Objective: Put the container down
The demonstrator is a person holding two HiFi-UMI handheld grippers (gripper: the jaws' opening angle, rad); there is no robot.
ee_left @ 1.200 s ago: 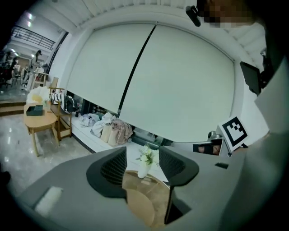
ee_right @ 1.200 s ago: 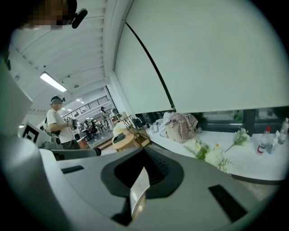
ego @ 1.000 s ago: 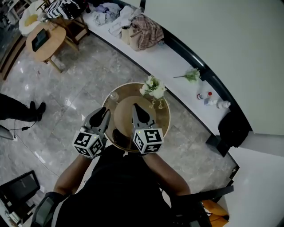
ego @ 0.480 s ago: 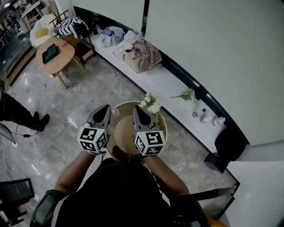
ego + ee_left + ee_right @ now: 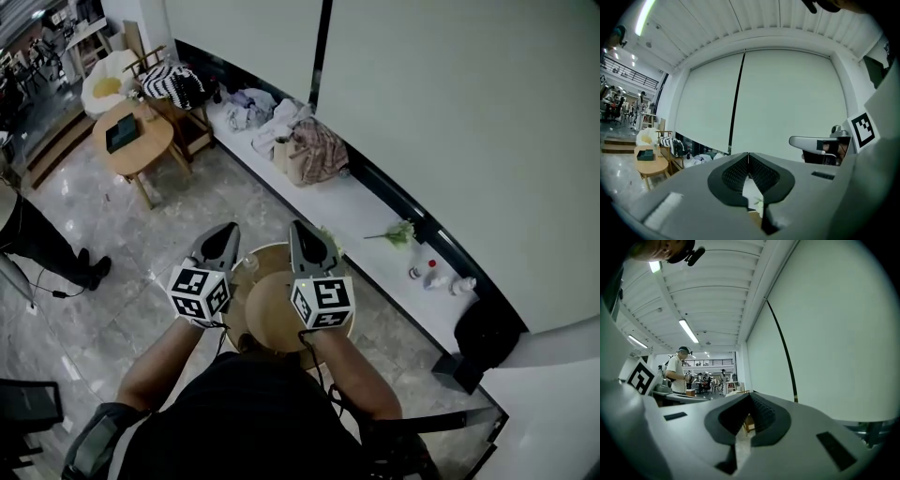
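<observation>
A grey marble floor runs beside a pale wall, with a white ledge at the wall's foot in the head view. Low in the middle of that frame stands a round wooden bench. The container, round and tan, rests on it and shows only a plain tan inside. A small glass stands on the bench just up and left of the container; I cannot tell whether it holds anything.

The left tool and right tool hang over the bench's left and right sides, apart from the container. Each tool's own view shows its jaws pressed together and gripping nothing.

Only the head view shows the container, the glass, and the heaped clothes and bottles on the ledge. The left gripper view shows a white flower below its jaws and a ribbed ceiling at the top. The right gripper view alone shows a person in a white shirt at the left of the frame, in front of a far hall.
</observation>
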